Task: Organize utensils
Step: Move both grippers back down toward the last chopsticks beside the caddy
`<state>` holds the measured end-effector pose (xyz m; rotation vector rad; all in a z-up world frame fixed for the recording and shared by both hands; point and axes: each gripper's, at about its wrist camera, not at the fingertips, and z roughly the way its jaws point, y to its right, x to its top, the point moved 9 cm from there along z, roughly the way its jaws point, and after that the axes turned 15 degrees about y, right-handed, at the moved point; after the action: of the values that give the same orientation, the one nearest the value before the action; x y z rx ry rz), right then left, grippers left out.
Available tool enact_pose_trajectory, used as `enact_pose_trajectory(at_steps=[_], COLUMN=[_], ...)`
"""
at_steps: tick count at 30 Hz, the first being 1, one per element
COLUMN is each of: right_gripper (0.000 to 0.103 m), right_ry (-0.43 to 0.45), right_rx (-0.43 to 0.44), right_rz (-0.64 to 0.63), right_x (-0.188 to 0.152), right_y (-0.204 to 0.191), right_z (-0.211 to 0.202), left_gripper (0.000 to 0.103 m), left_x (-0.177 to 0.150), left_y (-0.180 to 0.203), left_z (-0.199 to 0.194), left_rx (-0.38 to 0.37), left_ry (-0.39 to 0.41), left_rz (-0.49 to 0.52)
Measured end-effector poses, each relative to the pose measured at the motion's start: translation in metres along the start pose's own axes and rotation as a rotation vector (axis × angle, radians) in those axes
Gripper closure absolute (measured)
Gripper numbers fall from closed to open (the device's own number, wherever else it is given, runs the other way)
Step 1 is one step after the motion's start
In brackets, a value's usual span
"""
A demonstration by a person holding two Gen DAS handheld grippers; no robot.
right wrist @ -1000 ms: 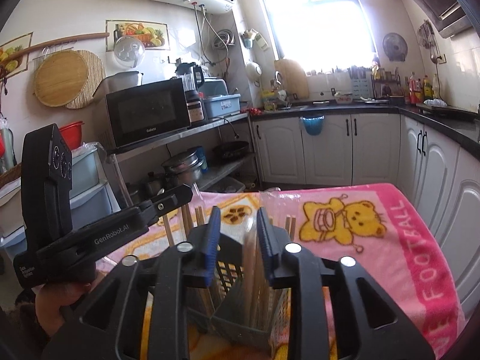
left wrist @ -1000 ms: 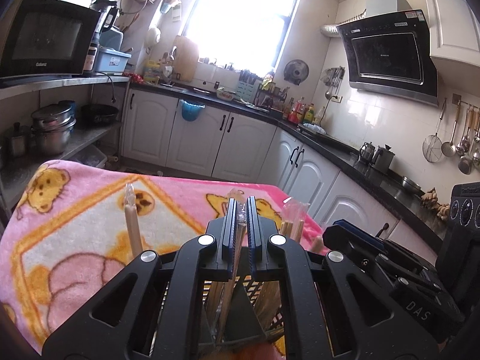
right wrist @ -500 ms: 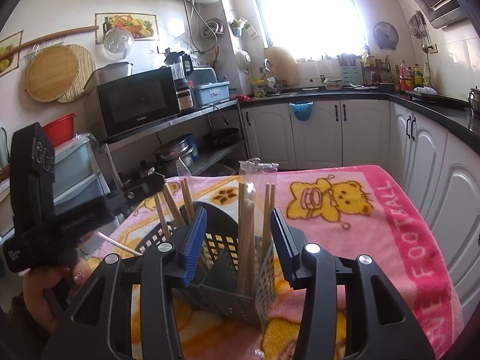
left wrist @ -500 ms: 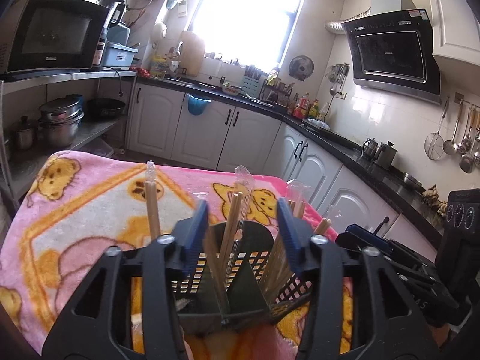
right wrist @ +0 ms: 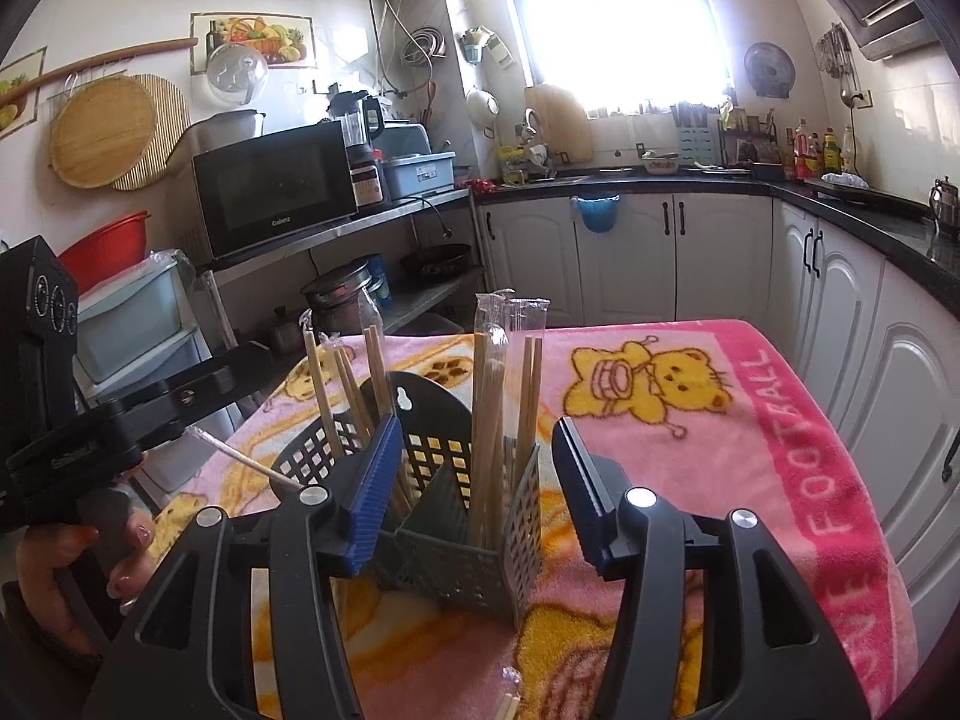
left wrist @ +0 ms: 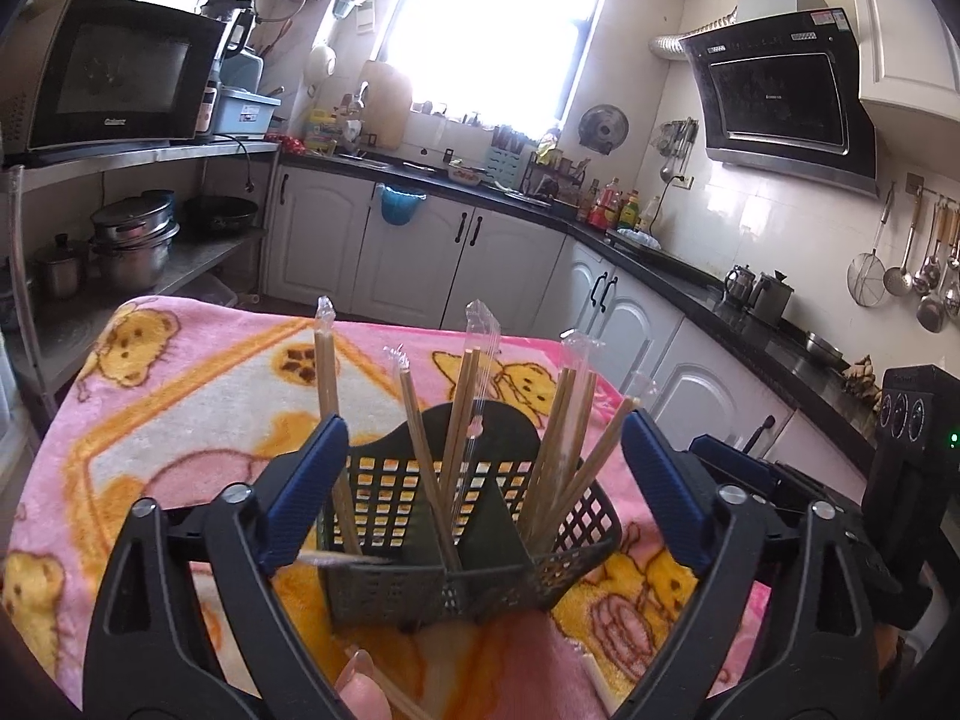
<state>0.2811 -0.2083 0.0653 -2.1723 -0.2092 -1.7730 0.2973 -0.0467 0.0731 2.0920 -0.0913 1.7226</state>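
A dark grey mesh caddy (left wrist: 480, 576) (right wrist: 462, 564) stands on the pink bear blanket (left wrist: 180, 420). Several wrapped wooden chopsticks (left wrist: 462, 414) (right wrist: 498, 396) stand upright or leaning in its compartments. My left gripper (left wrist: 483, 468) hovers just in front of the caddy. Its jaws are opening wide, and the blue pads (left wrist: 306, 498) touch nothing. My right gripper (right wrist: 474, 480) faces the caddy from the other side. Its jaws are also opening, and the chopsticks between them stand free of the pads (right wrist: 372, 492). A hand (right wrist: 90, 552) under the left gripper holds a loose wrapped stick (right wrist: 240, 459).
Loose wrapped chopsticks (right wrist: 507, 702) lie on the blanket at the near edge. White kitchen cabinets (right wrist: 630, 258) and a black worktop run behind the table. A steel shelf with a microwave (right wrist: 276, 192) and pots stands to the left.
Both grippers have opened and drawn back from the caddy. The wrapped chopsticks that each one pinched now stand loose in the caddy.
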Motion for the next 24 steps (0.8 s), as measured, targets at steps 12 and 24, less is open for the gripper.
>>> enact_pose_trajectory(at_steps=[12, 24], right_gripper=[0.045, 0.042], right_ry=[-0.011, -0.020], right_rx=[0.002, 0.021], right_rz=[-0.024, -0.040], right_x=[-0.006, -0.010], right_y=[-0.006, -0.018], right_z=[-0.012, -0.022], left_gripper=[0.011, 0.011], left_x=[-0.008, -0.010], left_y=[-0.004, -0.013], left_z=[-0.022, -0.039], left_rx=[0.017, 0.040], left_ry=[-0.002, 0.003], left_rz=[0.005, -0.005])
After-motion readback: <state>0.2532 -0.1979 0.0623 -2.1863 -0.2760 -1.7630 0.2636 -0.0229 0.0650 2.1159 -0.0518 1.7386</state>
